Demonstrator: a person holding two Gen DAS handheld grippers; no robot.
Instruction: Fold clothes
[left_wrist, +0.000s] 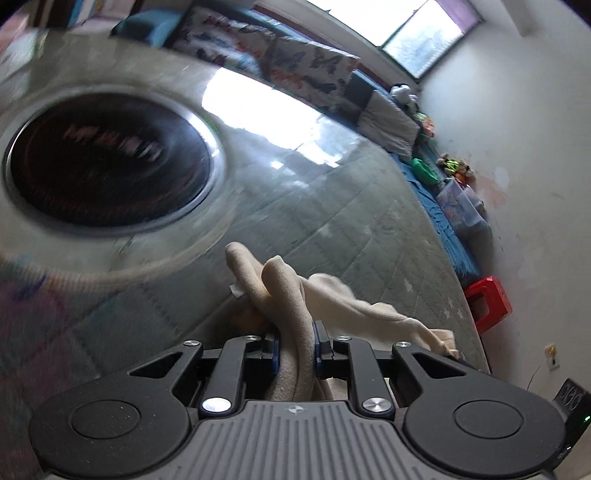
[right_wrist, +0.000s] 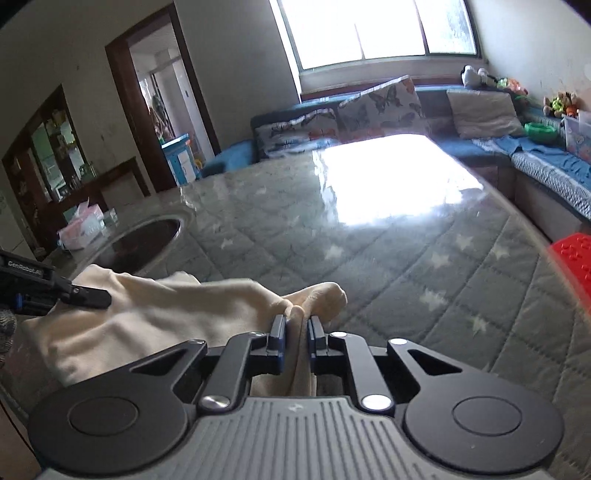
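A cream garment (right_wrist: 147, 317) hangs stretched between my two grippers, near the front edge of a table with a grey quilted star cover (right_wrist: 406, 266). My left gripper (left_wrist: 295, 343) is shut on a bunched fold of the cream garment (left_wrist: 288, 284). My right gripper (right_wrist: 296, 332) is shut on another bunched edge of it. The left gripper also shows in the right wrist view (right_wrist: 88, 297), at the garment's far left end. Part of the cloth is hidden under the grippers.
A round dark hotplate with a metal rim (left_wrist: 110, 158) is set into the table, left of the garment. A red stool (left_wrist: 487, 299) stands at the table's right. A blue sofa with butterfly cushions (right_wrist: 376, 103) and toys lines the far side under the window.
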